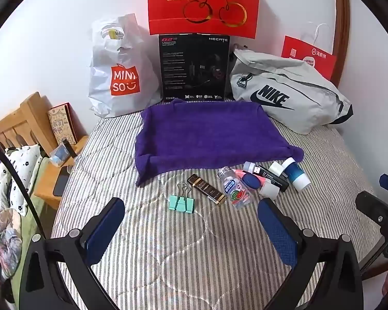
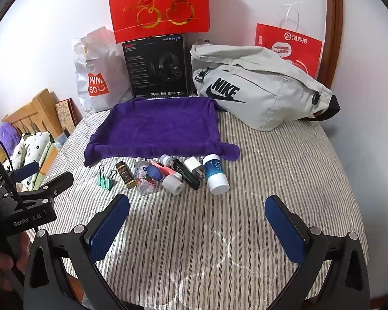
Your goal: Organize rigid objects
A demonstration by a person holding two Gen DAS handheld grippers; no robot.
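**A tight heap on a soft bed, and both pairs of fingers wide apart**

I hold my left gripper and my right gripper above the striped bed, each with its fingers spread and nothing between them. The things I am to sort lie in a row just in front of the purple towel, none of them on it yet.

The worst risk, as I judge it, is the crowding in the middle. The clear bottle, the pink tube, the black stick and the white charger plug lie touching or overlapping, so fingers closing on one could nudge or drag its neighbour. The blue-and-white bottle lies on its side and is round; a push from one finger alone would likely roll it over the quilt. The bedding is soft, so pressing down may sink the thing and tilt it out of the grip. My two grippers are also near each other, and reaching for the same cluster could knock them together.

As for headings: the blue-and-white bottle's long axis runs from the towel toward me, slanting a little right, white end nearest. The black stick lies likewise, slanting right as it nears me. The gold-and-black bar runs diagonally, its far end toward the towel. The green binder clip sits apart at the left, its wire handles pointing toward the towel.
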